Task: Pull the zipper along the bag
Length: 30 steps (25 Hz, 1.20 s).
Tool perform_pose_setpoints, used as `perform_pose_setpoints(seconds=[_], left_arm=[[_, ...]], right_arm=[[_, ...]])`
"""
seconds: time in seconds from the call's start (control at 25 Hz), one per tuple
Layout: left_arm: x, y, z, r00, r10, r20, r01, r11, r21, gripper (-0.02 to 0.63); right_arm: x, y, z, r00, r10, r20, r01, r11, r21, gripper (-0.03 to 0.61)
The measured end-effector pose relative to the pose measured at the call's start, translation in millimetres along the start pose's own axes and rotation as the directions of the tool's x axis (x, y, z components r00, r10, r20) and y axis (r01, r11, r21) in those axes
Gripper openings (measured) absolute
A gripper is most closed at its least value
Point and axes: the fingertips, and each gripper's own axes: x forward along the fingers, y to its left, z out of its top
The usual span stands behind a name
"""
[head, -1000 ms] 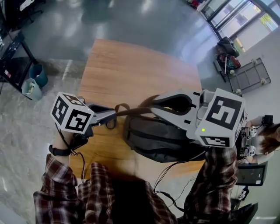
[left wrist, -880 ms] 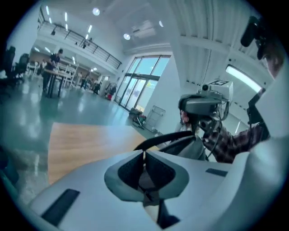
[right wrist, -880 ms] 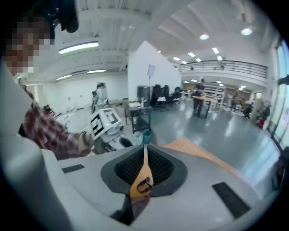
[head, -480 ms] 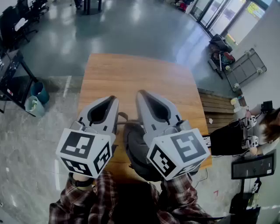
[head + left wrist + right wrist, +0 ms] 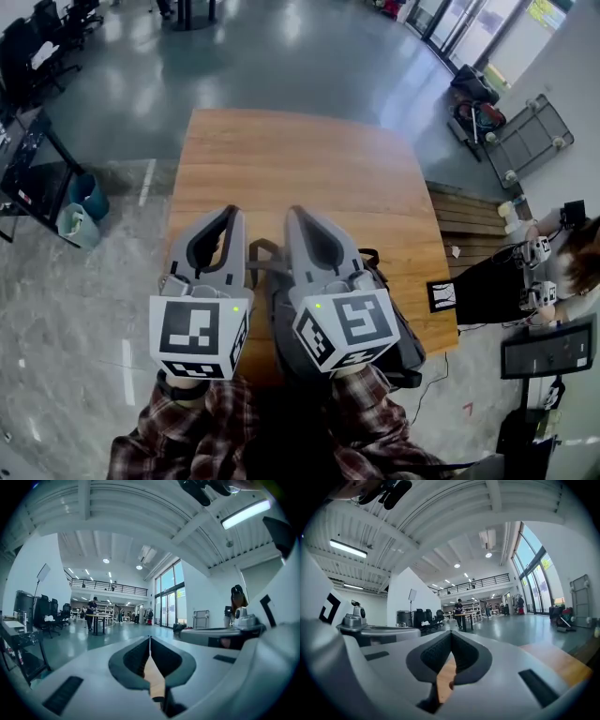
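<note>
Both jaws shut abv bag (image 5: pixel 401 345)

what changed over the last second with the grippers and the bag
The left gripper and right gripper swung away from facing each other across the bag and now point forward side by side above it. The right one's jaws have just closed on nothing. The left's are shut and empty too; the bag still lies at the table's near edge.
</note>
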Motion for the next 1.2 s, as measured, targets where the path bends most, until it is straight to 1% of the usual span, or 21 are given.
perform_pose_setpoints(seconds=[0.08,0.2,0.36,0.48,1.2], left_arm=[[-1,3,3,1.0,0.02,0.015,-0.021,1.0,0.013,0.015],[-2,7,3,0.999,0.044,0.024,-0.045,0.998,0.047,0.014],[-2,6,0,0.999,0.025,0.022,-0.026,0.999,0.032,0.014],[-3,6,0,1.0,0.021,0.022,-0.021,0.999,0.035,0.014],[-1,6,-1,1.0,-0.003,0.011,0.002,0.999,0.044,0.014]], right_arm=[[-1,-2,0,1.0,0.006,0.001,-0.006,1.0,-0.001,0.008],[-2,3,-3,1.0,0.021,-0.006,-0.021,0.999,-0.029,0.008],[2,13,-7,0.999,0.049,-0.015,-0.049,0.997,-0.067,0.006],[3,17,-7,0.998,0.054,-0.014,-0.055,0.995,-0.081,0.006],[5,18,-8,0.998,0.061,-0.016,-0.062,0.994,-0.085,0.006]])
